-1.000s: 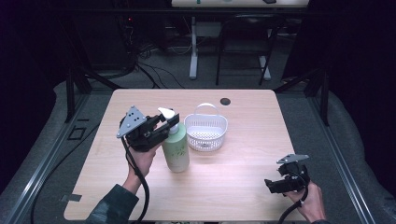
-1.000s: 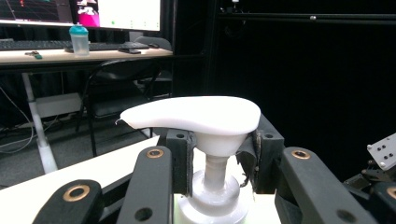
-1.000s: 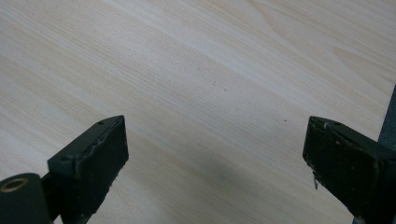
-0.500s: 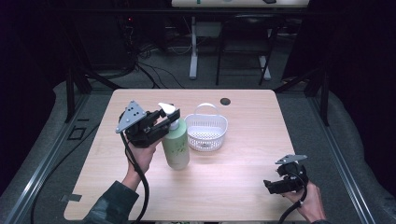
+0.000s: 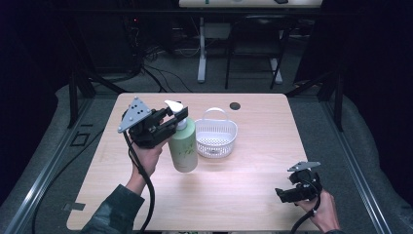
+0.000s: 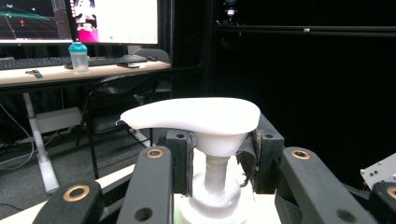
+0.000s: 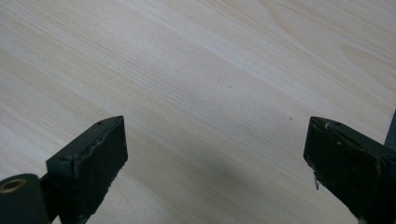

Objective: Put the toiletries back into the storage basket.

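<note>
gripping pale green plastic pump bottle (image 5: 183, 146) by thin white neck, your left gripper (image 6: 219, 161) risks tipping it against white plastic basket (image 5: 215, 132); right gripper (image 7: 217, 172) spread wide, idle

A light wooden table (image 5: 234, 195) with rounded corners is seen from above; a green pump bottle (image 5: 183, 146) is stood upright on it, left of the middle; just beside the bottle, on its right, a white basket (image 5: 216, 139) with a raised handle is placed. A small black disc (image 5: 235, 105) is set near the far edge, apart from the basket.
</note>
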{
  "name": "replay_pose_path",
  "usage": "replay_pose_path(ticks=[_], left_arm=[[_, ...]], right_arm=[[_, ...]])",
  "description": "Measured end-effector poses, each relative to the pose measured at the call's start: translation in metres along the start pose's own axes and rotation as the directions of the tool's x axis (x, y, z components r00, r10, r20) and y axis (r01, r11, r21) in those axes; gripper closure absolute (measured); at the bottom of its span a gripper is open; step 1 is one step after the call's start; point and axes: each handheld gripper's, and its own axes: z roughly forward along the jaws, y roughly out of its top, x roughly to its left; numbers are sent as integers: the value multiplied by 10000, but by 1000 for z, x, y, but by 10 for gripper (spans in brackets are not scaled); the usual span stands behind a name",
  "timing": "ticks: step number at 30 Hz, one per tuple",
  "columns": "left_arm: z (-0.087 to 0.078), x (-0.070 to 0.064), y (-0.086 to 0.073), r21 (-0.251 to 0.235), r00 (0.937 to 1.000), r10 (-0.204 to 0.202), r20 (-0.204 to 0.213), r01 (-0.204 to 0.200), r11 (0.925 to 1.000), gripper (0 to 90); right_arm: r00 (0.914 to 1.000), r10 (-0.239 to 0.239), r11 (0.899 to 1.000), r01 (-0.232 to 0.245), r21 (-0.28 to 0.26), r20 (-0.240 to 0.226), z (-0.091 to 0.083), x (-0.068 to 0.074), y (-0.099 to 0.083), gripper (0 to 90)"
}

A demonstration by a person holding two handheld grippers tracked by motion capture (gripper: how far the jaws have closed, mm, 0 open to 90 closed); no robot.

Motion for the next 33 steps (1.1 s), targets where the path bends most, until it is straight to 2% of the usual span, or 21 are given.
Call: replay_pose_path(ticks=[15, 33], left_arm=[[7, 4, 15, -115, 10000, -33, 31, 33, 9999, 672], [24, 8, 33, -119, 9999, 26, 98, -25, 9999, 672]], right_arm=[[10000, 18, 10000, -18, 43, 42, 0, -1, 0, 62], [10000, 32, 10000, -32, 76, 38, 0, -1, 0, 64]])
